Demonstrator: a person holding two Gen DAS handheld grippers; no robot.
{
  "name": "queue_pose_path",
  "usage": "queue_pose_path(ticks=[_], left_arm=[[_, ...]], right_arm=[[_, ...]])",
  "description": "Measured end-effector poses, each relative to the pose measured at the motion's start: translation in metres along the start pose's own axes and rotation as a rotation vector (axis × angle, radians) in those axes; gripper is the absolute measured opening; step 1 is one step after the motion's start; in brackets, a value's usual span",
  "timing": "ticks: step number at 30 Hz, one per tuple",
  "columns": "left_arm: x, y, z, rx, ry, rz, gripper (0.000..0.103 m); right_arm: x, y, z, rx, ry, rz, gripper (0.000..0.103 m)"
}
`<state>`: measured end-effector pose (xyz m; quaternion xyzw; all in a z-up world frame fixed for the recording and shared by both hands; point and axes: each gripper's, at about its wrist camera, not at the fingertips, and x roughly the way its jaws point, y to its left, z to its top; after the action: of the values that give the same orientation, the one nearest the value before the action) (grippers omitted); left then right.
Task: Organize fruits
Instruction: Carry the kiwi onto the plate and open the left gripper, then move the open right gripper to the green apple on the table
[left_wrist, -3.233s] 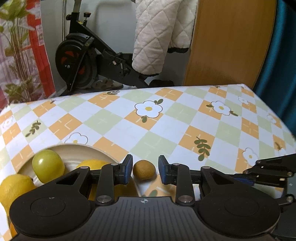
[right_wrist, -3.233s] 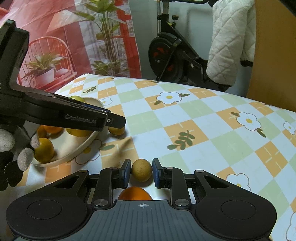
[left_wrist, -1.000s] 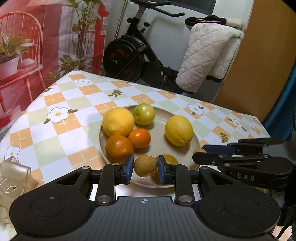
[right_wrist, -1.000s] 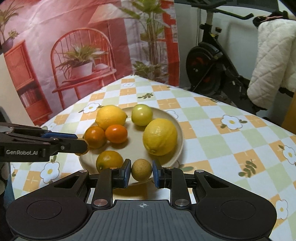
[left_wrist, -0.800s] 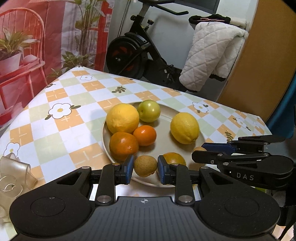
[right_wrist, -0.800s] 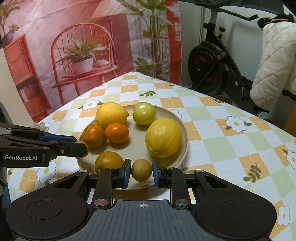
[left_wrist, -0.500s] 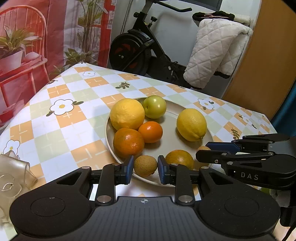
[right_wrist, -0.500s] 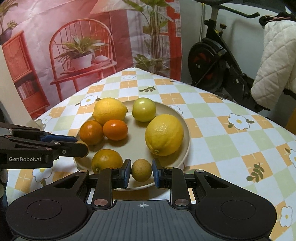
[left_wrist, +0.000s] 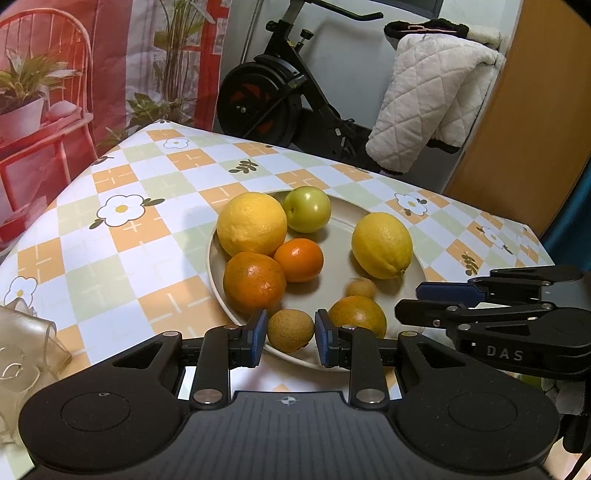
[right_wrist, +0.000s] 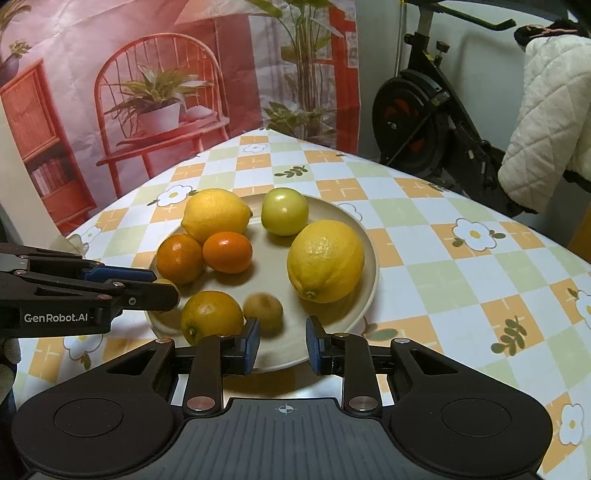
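The plate (right_wrist: 369, 258) sat mid-frame on the checked table (right_wrist: 461, 280), crowded with citrus. At bottom centre the right gripper (right_wrist: 282, 341) was opening its jaws with nothing between them. The loose brown fruit (right_wrist: 263, 308), blurred, lay on the plate just beyond and could roll against the oranges or off the near rim. The left gripper (left_wrist: 290, 332) was clenched on the held brown fruit (left_wrist: 290, 330), low over the near rim; released there, it might tip off. Both fruits looked nearly round, with no clear long axis.
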<state>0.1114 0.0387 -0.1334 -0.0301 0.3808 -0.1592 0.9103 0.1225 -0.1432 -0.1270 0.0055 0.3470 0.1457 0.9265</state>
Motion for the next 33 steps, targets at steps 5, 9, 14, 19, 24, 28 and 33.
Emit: queue_pose_path(ticks=[5, 9, 14, 19, 24, 28, 33], left_arm=[[-0.006, 0.0, 0.003, -0.018, -0.021, 0.007, 0.03], [-0.011, -0.003, 0.006, -0.018, -0.04, 0.009, 0.031], [-0.017, -0.012, 0.01, 0.001, -0.061, 0.003, 0.031], [-0.02, -0.025, 0.013, 0.024, -0.073, -0.009, 0.031], [-0.025, -0.037, 0.016, 0.034, -0.091, -0.022, 0.031], [-0.027, -0.045, 0.015, 0.029, -0.095, -0.038, 0.031], [-0.024, -0.063, 0.014, 0.059, -0.08, -0.062, 0.031]], right_arm=[[-0.013, -0.006, -0.002, 0.028, -0.025, -0.017, 0.027], [-0.026, -0.014, -0.008, 0.06, -0.047, -0.038, 0.027], [-0.045, -0.027, -0.015, 0.1, -0.077, -0.073, 0.027], [-0.064, -0.043, -0.022, 0.13, -0.099, -0.111, 0.027], [-0.08, -0.053, -0.032, 0.125, -0.114, -0.141, 0.028], [-0.093, -0.064, -0.041, 0.13, -0.12, -0.164, 0.028], [-0.107, -0.076, -0.054, 0.15, -0.132, -0.193, 0.028]])
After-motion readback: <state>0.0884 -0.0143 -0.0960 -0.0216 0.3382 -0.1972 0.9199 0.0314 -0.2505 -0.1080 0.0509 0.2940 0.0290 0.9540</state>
